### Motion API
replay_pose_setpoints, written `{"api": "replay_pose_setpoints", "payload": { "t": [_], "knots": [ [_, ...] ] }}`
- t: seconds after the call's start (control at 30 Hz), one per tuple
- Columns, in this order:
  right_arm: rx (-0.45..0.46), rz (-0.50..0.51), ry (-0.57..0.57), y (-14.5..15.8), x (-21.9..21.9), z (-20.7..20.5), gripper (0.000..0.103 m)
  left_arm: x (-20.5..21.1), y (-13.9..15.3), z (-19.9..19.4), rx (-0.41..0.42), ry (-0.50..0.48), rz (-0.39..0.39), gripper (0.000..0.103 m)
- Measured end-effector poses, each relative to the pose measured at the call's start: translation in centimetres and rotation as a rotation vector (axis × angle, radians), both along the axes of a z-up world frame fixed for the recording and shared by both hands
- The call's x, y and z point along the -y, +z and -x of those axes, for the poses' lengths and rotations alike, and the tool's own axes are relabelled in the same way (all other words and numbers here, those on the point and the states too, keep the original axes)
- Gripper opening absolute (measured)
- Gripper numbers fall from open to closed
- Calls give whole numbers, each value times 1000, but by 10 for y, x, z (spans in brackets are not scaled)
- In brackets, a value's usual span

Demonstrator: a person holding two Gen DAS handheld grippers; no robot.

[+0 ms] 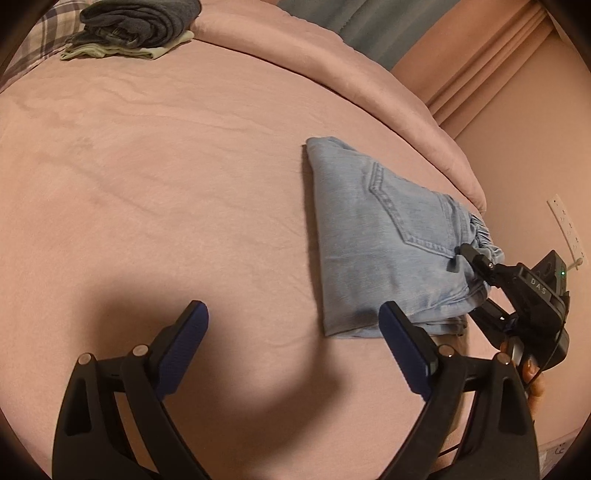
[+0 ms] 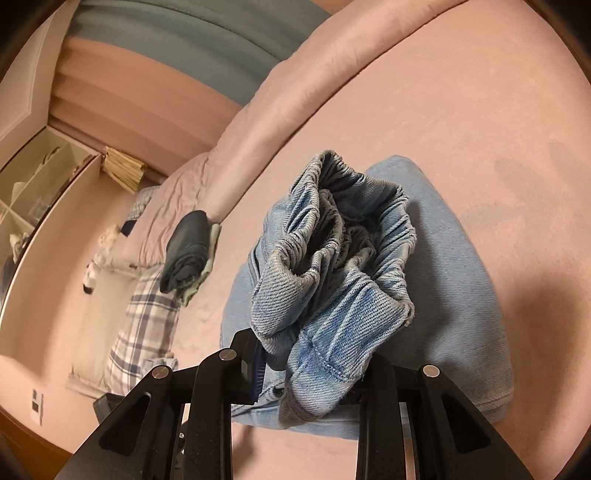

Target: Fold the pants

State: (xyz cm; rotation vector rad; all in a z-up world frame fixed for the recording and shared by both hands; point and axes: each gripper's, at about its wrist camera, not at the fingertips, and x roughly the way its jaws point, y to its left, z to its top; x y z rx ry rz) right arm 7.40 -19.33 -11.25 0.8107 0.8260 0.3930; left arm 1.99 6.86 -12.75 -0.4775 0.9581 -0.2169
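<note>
Blue denim is bunched between the black fingers [image 2: 373, 380] of your right gripper [image 2: 314, 373]: they pinch the gathered waistband of the light blue folded jeans [image 1: 373, 236]. Your left gripper [image 1: 295, 332] holds nothing; its dark blue pads [image 1: 184, 347] are spread wide just above the pink bed cover [image 1: 147, 184], beside the jeans' near edge.

The jeans lie as a folded packet near the bed's right edge. Well away from the jeans, at the far end of the bed, sits a pile of dark folded clothes [image 1: 136, 26] by a checked pillow [image 2: 144, 317].

If you pull the waistband more, I think the packet could drag or open, because nothing holds it down.

Your left camera shows the whole packet and its back pocket [image 1: 410, 210]. Your right camera shows only the crumpled waistband up close, and a shelf [image 2: 33, 184] past the bed.
</note>
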Motion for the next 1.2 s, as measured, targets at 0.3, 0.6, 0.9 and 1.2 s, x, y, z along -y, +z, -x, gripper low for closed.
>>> {"api": "replay_pose_setpoints", "payload": {
  "t": [0.3,0.6,0.9,1.2],
  "knots": [
    [93,49,9,21,0,3,28,18,24,-24,72,-55,-39,94],
    [-38,29,39,-31,5,0,28,42,32,-45,78,-84,-82,94],
    [-56,35,61,-22,11,8,33,80,40,-70,115,-140,-134,94],
    [-36,136,-17,-4,27,35,53,114,1,-116,8,-185,-283,95]
  ]
}}
